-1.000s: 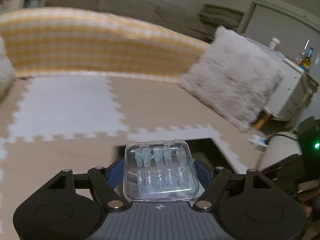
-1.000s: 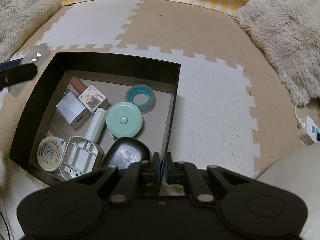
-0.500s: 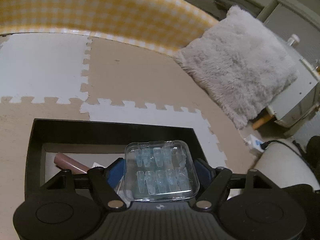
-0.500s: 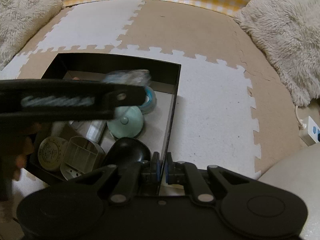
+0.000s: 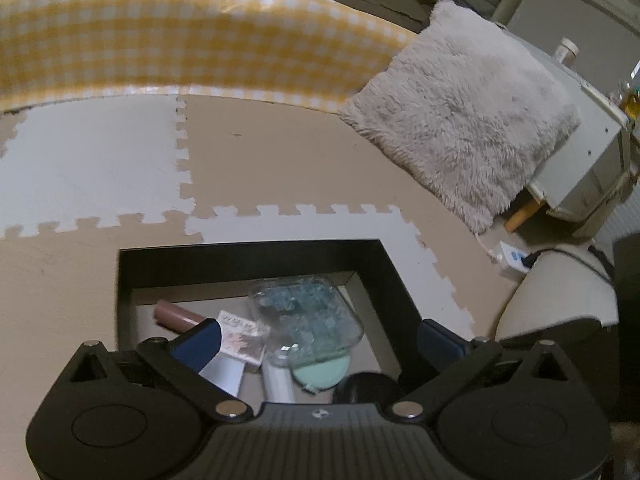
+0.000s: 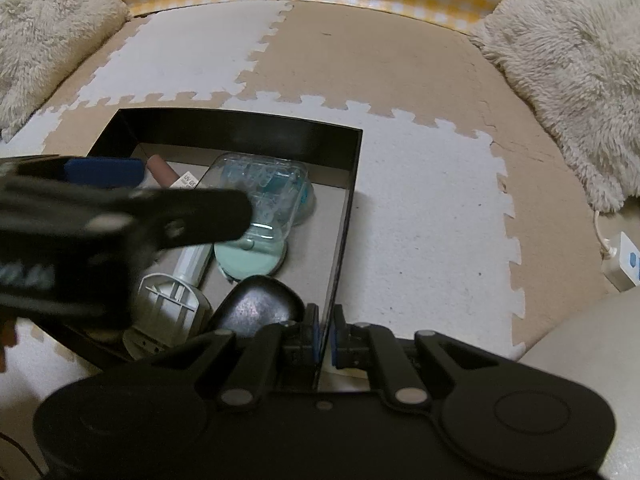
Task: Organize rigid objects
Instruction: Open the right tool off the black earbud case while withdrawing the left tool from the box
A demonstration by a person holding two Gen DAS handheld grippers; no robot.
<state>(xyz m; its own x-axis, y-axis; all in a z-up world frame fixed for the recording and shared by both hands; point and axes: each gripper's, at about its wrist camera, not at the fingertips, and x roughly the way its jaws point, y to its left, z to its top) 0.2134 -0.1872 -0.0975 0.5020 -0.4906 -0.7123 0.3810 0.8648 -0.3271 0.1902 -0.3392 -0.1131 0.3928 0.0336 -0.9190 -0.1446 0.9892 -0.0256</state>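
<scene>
The left tongs [image 5: 316, 334] are opening wide, nothing touching them; the clear case [image 5: 306, 316] lies in the black box [image 5: 256, 256], ahead between the fingers. The right tongs [image 6: 326, 332] pinch the box's wall.

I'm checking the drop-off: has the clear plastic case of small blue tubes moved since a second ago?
Yes. The clear plastic case of small blue tubes has left the opening left gripper and now lies inside the black box, on the mint round tin.

box [image 6: 240, 122]: glossy black walls
case [image 5: 306, 318]: clear glossy plastic
cushion [image 5: 468, 120]: shaggy cloth
floor mat [image 5: 92, 168]: matt foam
</scene>
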